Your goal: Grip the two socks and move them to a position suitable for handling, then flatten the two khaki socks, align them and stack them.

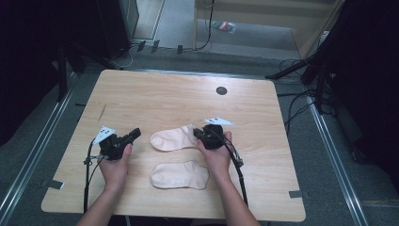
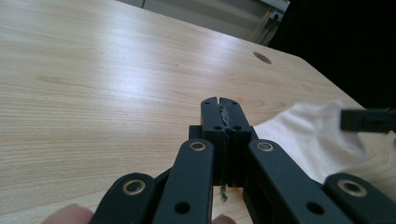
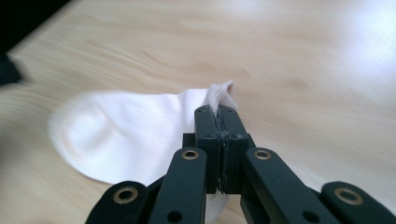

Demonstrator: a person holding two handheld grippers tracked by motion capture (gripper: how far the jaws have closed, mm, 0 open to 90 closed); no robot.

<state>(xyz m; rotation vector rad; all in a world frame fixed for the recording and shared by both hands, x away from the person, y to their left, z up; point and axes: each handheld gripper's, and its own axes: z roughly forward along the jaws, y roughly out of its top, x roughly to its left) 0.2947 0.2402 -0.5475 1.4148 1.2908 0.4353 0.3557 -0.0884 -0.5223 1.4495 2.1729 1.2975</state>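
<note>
Over on the left, the left gripper hovers low over bare tabletop, its jaws pressed together with nothing between them — the left gripper view shows the two black pads meeting with just a seam. It points toward the toe of the far sock, near it but apart.

That far sock lies flat on the wooden table, toe to the left, cuff to the right. The right gripper has that cuff pinched: in the right gripper view a small fold of ribbed edge sticks up between the closed jaws. Nearer the person, a second pale sock lies flat by itself, just in front of the first and not touching it.

These look like thin, light ankle socks — soft, limp, no stiffness at all. I'd expect the held one to droop and stretch from the cuff once it leaves the table, the toe trailing behind. The cuff is the sensible hold, being thicker and ribbed, so less likely to slip. For any folding or pairing, a second pinch at the toe would keep it spread rather than bunched.
</note>
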